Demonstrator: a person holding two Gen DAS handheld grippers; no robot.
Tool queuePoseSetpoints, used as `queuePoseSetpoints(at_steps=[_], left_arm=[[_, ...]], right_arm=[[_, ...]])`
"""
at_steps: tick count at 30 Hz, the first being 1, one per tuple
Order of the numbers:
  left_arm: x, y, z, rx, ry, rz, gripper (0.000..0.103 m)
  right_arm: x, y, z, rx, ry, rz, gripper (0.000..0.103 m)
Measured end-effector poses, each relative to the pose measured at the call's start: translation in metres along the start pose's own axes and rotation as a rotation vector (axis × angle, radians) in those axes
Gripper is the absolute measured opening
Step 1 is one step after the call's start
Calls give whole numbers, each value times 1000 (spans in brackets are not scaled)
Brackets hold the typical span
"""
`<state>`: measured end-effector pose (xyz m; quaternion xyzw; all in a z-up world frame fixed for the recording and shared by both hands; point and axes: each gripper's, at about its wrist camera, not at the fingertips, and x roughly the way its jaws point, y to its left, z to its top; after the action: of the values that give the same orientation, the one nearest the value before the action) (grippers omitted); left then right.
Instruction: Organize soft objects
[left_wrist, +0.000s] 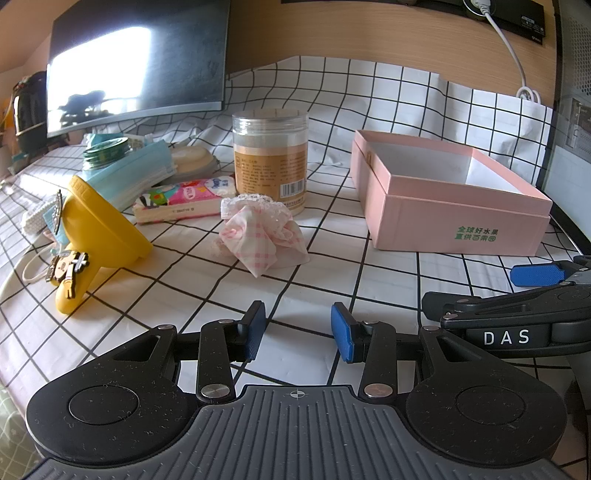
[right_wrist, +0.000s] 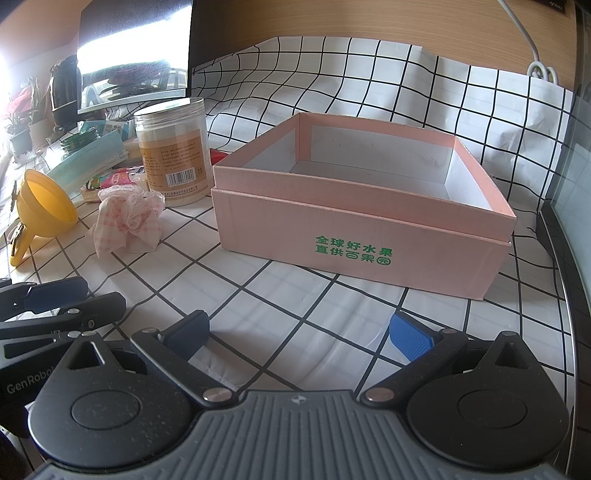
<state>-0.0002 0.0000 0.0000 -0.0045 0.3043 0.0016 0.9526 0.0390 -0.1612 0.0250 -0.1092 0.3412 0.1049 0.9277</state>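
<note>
Toward the middle of the bench, just in front of the tall clear plastic jar with the orange label (left_wrist: 270, 158), lies your crumpled pink-and-white checked cloth with a lace frill (left_wrist: 263, 232), loose on the black-and-white grid tablecloth (left_wrist: 207, 288) and touched by neither tool. It sits between the yellow plastic funnel (left_wrist: 101, 225) on its left-edge side and the open pink cardboard box with green lettering (right_wrist: 354, 221) toward the right edge; cloth and box stand well apart, and the box looks empty inside from the right wrist view.

Your left tool (left_wrist: 297, 332) hovers nearer the front edge, pointed roughly at the cloth, its blue-padded jaws parted a moderate way with nothing between them. Your right tool (right_wrist: 299, 336) faces the box with its jaws spread wider, also holding nothing.

You seem to be at the very start: the reach for the cloth has not yet closed. The next move probably calls for you to bring the left tool forward and down over the bunched top of the cloth, pinch a good fold, then lift clear of the jar and carry it over the box wall. Further back toward the left edge, a stack of pale blue face masks (left_wrist: 136, 170) and a colourful printed tissue pack (left_wrist: 184, 199) may be candidates afterwards.
</note>
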Motion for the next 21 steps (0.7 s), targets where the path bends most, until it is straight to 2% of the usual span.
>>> queuePoseSetpoints(at_steps=[21], left_arm=[[0, 0, 0, 1, 0, 1, 44]], right_arm=[[0, 0, 0, 0, 0, 0, 103]])
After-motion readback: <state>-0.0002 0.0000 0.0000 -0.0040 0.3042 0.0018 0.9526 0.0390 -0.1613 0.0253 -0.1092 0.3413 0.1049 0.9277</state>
